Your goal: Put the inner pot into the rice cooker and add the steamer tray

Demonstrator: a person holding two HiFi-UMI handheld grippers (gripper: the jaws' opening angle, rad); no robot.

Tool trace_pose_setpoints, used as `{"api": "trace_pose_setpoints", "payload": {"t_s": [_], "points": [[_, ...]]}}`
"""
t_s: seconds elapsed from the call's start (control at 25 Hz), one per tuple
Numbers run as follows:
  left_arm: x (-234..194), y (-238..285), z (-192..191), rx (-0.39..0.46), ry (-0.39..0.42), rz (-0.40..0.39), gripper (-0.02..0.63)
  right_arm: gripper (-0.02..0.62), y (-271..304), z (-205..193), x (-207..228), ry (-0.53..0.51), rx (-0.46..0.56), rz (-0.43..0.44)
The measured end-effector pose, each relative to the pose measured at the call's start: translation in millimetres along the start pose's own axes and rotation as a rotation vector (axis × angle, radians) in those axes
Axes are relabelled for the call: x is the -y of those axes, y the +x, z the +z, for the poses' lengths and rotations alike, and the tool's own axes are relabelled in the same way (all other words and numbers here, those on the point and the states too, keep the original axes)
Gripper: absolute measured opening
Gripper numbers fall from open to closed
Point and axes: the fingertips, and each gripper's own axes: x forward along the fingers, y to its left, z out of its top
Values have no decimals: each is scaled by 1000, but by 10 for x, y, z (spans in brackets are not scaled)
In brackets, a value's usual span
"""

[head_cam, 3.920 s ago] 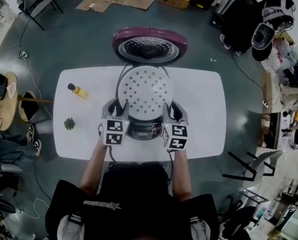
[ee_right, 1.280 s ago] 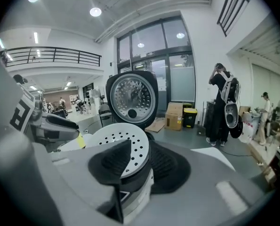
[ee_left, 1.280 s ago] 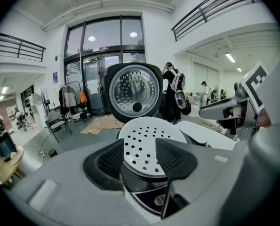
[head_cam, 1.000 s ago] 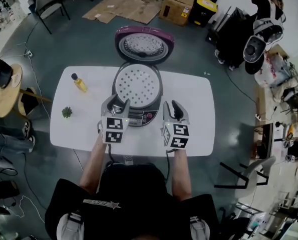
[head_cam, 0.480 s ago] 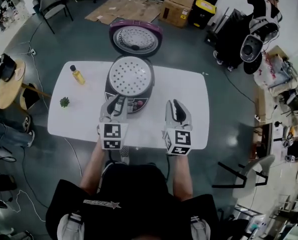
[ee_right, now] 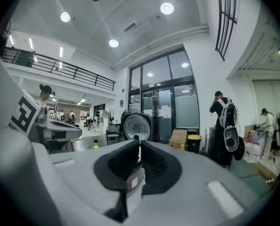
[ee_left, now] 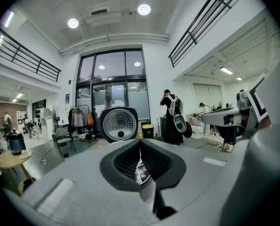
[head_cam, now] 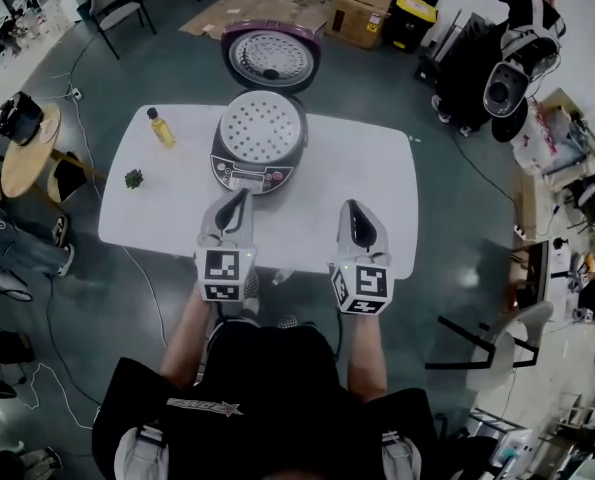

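Landmark: the rice cooker [head_cam: 258,143] stands on the far half of the white table [head_cam: 377,178], with its control panel facing me.
Lid: the purple lid [head_cam: 271,58] stands open behind the cooker, its perforated inner face turned up. It also shows in my left gripper view [ee_left: 118,124] and my right gripper view [ee_right: 136,126].
Steamer tray: the white, hole-dotted steamer tray [head_cam: 264,126] sits in the mouth of the cooker and covers it.
Inner pot: I cannot make it out under the tray.
My left tongs: the left gripper [head_cam: 239,196] hangs just in front of the cooker, apart from it. Its jaws have just been closing and now meet, with nothing between them [ee_left: 140,142].
My right tongs: the right gripper [head_cam: 353,206] is in front of the cooker and off to its right. Its jaws have also just been closing and are pressed together, empty [ee_right: 139,145].
Bottle: a yellow bottle [head_cam: 159,128] stands left of the cooker.
Plant: a small green plant [head_cam: 134,179] sits left of the cooker, nearer me than the bottle.
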Motion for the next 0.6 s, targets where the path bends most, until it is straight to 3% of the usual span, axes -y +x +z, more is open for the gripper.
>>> {"api": "trace_pose_setpoints", "payload": {"t_s": [0.6], "points": [[298, -857, -241, -13, -7, 17, 11, 14, -883, -225, -201, 1, 6, 5]]}}
